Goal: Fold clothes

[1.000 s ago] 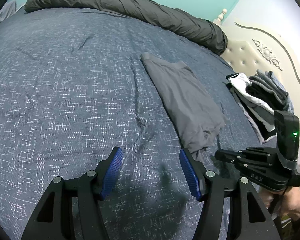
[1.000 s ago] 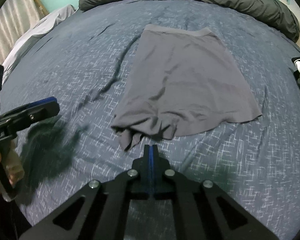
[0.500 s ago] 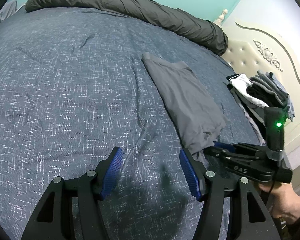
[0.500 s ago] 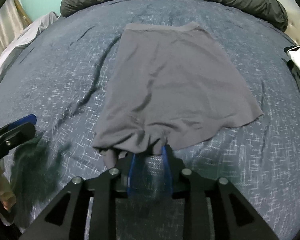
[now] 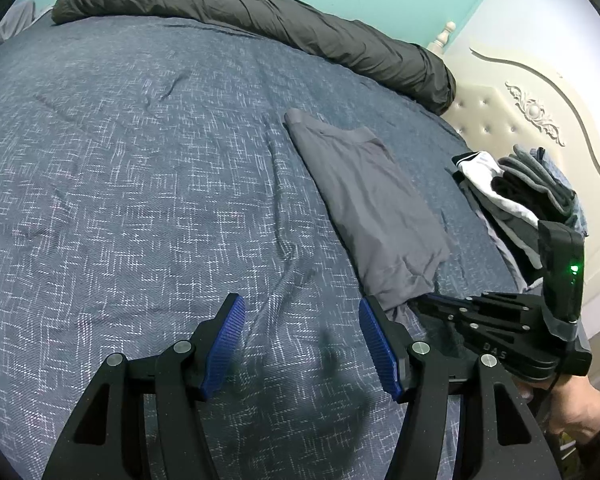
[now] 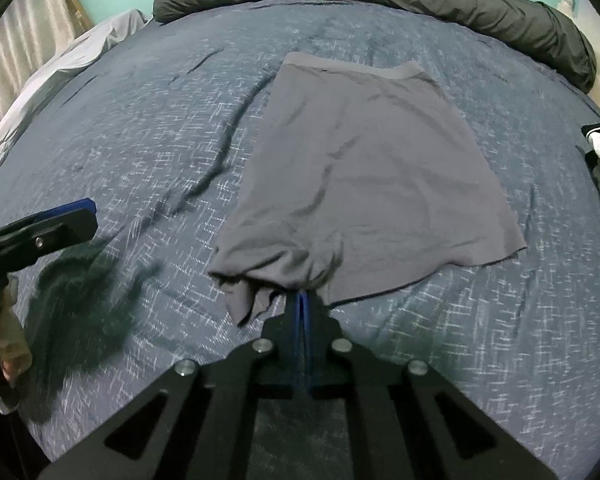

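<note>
- Spread across both views: a bed point(image 5: 140, 184) under a dark blue cover flecked with white, creased in dark wrinkles left of centre in the right wrist view.
- Rolled along the far edge of the bed: a dark grey duvet point(image 5: 260, 20), running up to a cream tufted headboard point(image 5: 500, 120) at the right of the left wrist view.
- Lay flat on the cover, right of centre: a grey garment point(image 6: 372, 168), waistband at the far end, near edge bunched and lifted at its left corner.
- Heaped at the right edge of the bed, near the headboard and well apart from the grey garment: a pile of clothes point(image 5: 512, 196) in white, black and grey.
- Hung over bare cover: left gripper point(image 5: 300, 344), blue-padded fingers point(image 5: 224, 344) standing well apart, nothing between them, the garment's near corner just beyond the right-hand finger.
- Sat at the bunched near edge of the garment: right gripper point(image 6: 302, 300), its jaws having just closed; fingers pressed together with no gap seen, tips meeting the hanging fold of cloth; could not tell for sure whether cloth was pinched between them.
- Glimpsed at the lower right of the left wrist view: a hand point(image 5: 572, 408) gripping the right gripper's handle, a green light lit on the unit above.
</note>
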### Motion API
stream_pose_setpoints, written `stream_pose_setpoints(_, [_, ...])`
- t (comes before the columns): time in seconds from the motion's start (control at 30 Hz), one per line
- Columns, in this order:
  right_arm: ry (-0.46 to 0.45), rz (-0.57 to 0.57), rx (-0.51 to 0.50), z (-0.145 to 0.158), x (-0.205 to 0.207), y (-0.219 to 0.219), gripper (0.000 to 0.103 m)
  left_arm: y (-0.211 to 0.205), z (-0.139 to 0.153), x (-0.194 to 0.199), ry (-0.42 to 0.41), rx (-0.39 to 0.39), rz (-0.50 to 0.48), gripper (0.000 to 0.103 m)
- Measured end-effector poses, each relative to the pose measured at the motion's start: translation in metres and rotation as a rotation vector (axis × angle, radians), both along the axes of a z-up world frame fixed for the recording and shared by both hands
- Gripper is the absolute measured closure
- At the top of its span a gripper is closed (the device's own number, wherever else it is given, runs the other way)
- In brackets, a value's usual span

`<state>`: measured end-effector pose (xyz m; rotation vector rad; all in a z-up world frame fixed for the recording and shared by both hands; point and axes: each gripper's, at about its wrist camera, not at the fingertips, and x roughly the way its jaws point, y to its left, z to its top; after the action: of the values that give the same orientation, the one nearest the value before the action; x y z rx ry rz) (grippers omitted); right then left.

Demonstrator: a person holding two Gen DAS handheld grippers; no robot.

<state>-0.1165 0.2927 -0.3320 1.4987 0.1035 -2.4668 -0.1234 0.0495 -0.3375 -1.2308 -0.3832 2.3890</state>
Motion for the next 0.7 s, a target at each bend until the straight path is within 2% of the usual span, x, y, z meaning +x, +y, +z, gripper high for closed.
stream_pose_setpoints(0.2, [-0.023, 0.033, 0.048, 0.002, 0.018, 0.005, 0.102, 0.001, 0.000, 0.000, -0.001, 0.000, -0.002, 0.040])
stream_pose_setpoints(0.33, [-0.064, 0.028, 0.029, -0.003, 0.018, 0.008, 0.101, 0.004, -0.002, 0.000, -0.004, -0.006, -0.010, 0.039])
stream_pose_setpoints(0.47, [-0.059, 0.000, -0.015, 0.007, 0.015, 0.013, 0.099, 0.003, -0.002, -0.002, -0.005, -0.004, -0.006, 0.039])
stream_pose_setpoints(0.53, [-0.028, -0.001, -0.054, 0.017, 0.016, 0.015, 0.094, 0.003, -0.002, -0.002, -0.004, -0.003, -0.003, 0.039])
stream_pose_setpoints(0.6, [-0.012, 0.019, -0.054, 0.022, 0.017, 0.009, 0.074, 0.001, -0.003, -0.003, -0.004, -0.002, -0.007, 0.040])
stream_pose_setpoints(0.7, [-0.010, 0.049, -0.026, 0.020, 0.019, -0.003, 0.071, -0.003, -0.005, -0.003, -0.003, -0.002, -0.020, 0.040])
